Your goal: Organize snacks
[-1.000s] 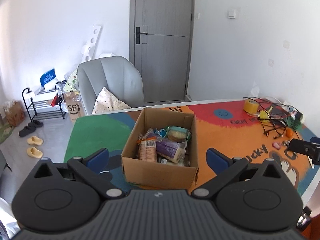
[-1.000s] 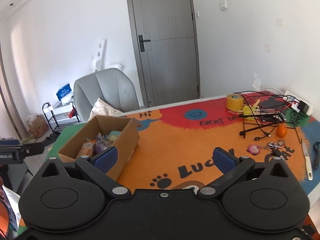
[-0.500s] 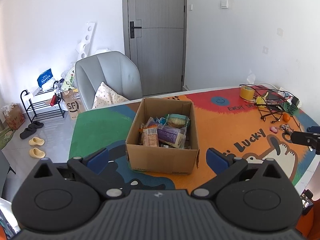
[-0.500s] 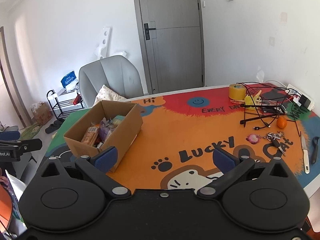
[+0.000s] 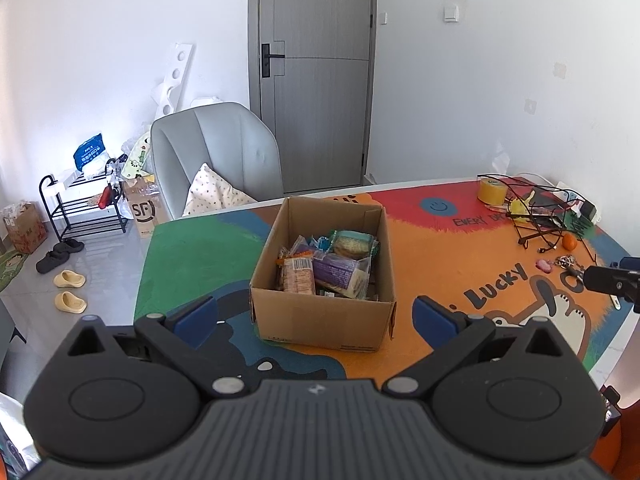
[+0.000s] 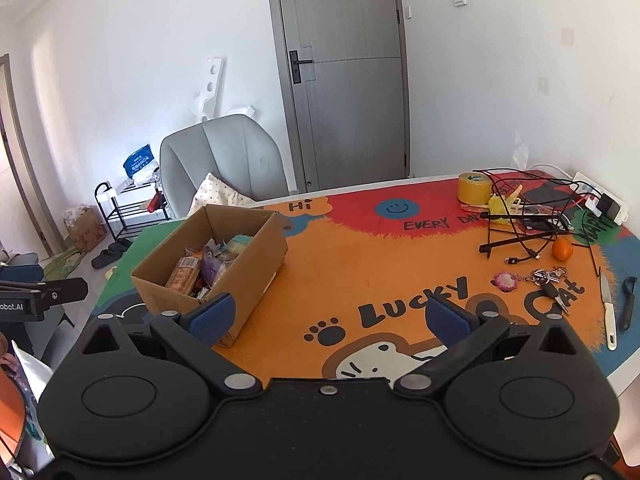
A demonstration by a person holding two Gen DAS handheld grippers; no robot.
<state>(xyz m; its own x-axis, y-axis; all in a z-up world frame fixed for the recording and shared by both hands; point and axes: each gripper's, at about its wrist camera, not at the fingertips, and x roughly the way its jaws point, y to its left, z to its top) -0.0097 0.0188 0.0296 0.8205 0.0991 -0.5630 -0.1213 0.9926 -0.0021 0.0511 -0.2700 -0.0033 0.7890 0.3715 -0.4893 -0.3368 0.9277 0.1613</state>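
An open cardboard box [image 5: 324, 320] stands on the colourful mat, holding several wrapped snacks [image 5: 326, 268], among them an orange packet and a purple one. In the right wrist view the same box [image 6: 256, 264] sits at the left, with the snacks [image 6: 200, 272] visible inside. My left gripper [image 5: 316, 316] hovers open in front of the box's near wall, nothing between its blue pads. My right gripper [image 6: 328, 316] is open too, above the orange part of the mat, to the right of the box.
At the table's right end lie a yellow tape roll [image 6: 474, 188], tangled cables on a wire rack [image 6: 528, 216], an orange fruit [image 6: 562, 249], keys [image 6: 548, 280] and a white knife [image 6: 608, 312]. A grey chair [image 5: 216, 160] stands behind the table; a shoe rack [image 5: 84, 204] is further left.
Both grippers have pulled back and risen from the table, so the box looks smaller and more of the mat shows. Both stay open; the box has not moved.
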